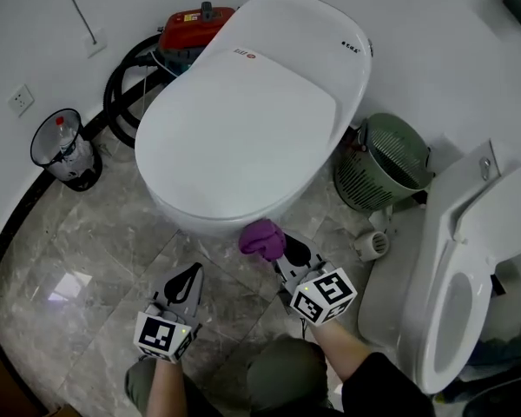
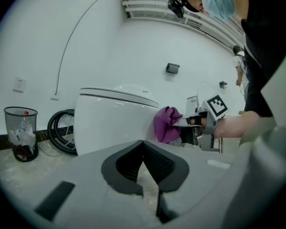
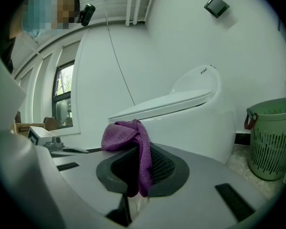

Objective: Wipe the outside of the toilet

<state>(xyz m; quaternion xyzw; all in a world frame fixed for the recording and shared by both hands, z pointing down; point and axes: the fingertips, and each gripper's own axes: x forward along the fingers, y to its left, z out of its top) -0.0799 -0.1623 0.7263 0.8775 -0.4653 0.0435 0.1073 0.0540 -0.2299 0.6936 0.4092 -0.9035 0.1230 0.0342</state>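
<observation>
A white toilet [image 1: 243, 120] with its lid down fills the middle of the head view. My right gripper [image 1: 282, 252] is shut on a purple cloth [image 1: 262, 238], which lies against the bowl's lower front, right of centre. In the right gripper view the purple cloth [image 3: 133, 144] bunches over the jaws and hangs down between them, with the toilet [image 3: 190, 116] just beyond. My left gripper [image 1: 189, 278] hangs over the floor left of it, shut and empty, short of the bowl. From the left gripper view I see the toilet [image 2: 112, 123], the cloth [image 2: 166, 123] and the right gripper [image 2: 183, 124].
A green slatted basket [image 1: 386, 163] stands right of the toilet. A second toilet [image 1: 469, 294] with its seat up is at the far right. On the left are a black mesh bin [image 1: 65, 150], a coiled black hose [image 1: 126, 94] and a red device [image 1: 191, 24].
</observation>
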